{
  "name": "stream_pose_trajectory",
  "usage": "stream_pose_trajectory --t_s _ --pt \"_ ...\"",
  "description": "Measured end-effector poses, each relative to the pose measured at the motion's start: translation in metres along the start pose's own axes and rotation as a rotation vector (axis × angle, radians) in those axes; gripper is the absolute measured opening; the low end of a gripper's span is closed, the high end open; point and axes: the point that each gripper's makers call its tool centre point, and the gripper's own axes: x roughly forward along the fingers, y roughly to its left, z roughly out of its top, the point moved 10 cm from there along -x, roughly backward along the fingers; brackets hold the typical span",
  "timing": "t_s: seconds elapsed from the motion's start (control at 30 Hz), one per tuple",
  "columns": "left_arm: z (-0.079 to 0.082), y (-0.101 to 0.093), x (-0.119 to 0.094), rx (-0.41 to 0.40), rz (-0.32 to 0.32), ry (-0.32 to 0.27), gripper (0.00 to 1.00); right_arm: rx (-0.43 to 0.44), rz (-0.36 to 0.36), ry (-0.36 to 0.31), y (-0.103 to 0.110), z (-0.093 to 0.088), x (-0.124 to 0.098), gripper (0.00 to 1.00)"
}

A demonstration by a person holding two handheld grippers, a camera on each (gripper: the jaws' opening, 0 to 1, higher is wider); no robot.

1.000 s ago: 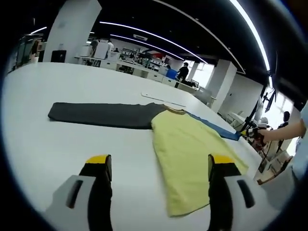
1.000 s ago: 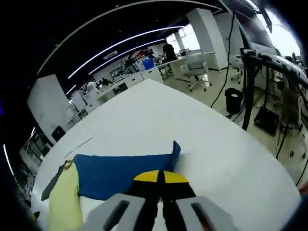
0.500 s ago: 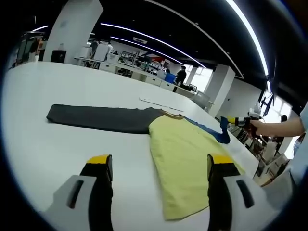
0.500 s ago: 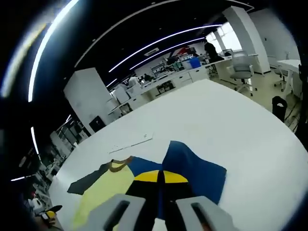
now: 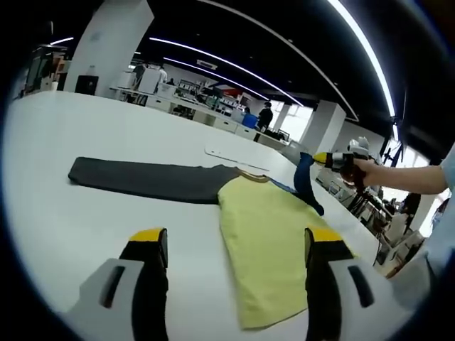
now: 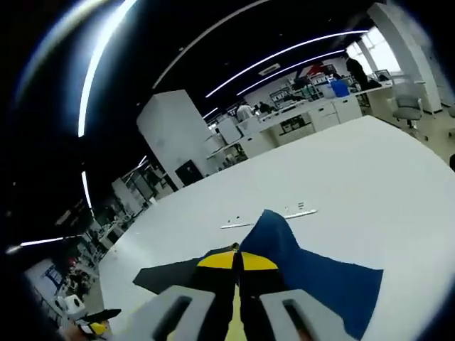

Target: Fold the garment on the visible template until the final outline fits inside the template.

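Garment [image 5: 263, 241] on white table [image 5: 57, 213]; right gripper [image 6: 238, 261] pinching lifted blue sleeve [image 6: 313, 273]; left gripper [image 5: 231, 245] spread.

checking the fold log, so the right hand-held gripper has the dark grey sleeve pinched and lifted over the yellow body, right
Not quite: the right hand-held gripper has the blue sleeve pinched, not the dark grey one. The left gripper view shows the dark grey sleeve lying flat on the table, while the blue one is lifted over the yellow body.

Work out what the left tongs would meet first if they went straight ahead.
Probably the yellow shirt body on the white table; the open left tongs point along it, though depth is unclear.
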Motion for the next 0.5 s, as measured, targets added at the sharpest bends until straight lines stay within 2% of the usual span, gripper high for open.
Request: stream_pose_trajectory --t_s 0.27,0.43,0.5 --pt "0.001 0.001 -0.001 -0.017 -0.002 -0.01 0.75 -0.012 0.112 0.02 0.052 -0.006 0.044 0.0" --pt "0.0 0.002 -0.001 -0.022 -0.003 -0.01 0.74 -0.03 0.123 0.064 0.078 -0.028 0.073 0.0" --pt "0.0 0.003 -0.001 -0.024 -0.002 -0.007 0.74 -0.067 0.117 0.093 0.083 -0.038 0.082 0.0"
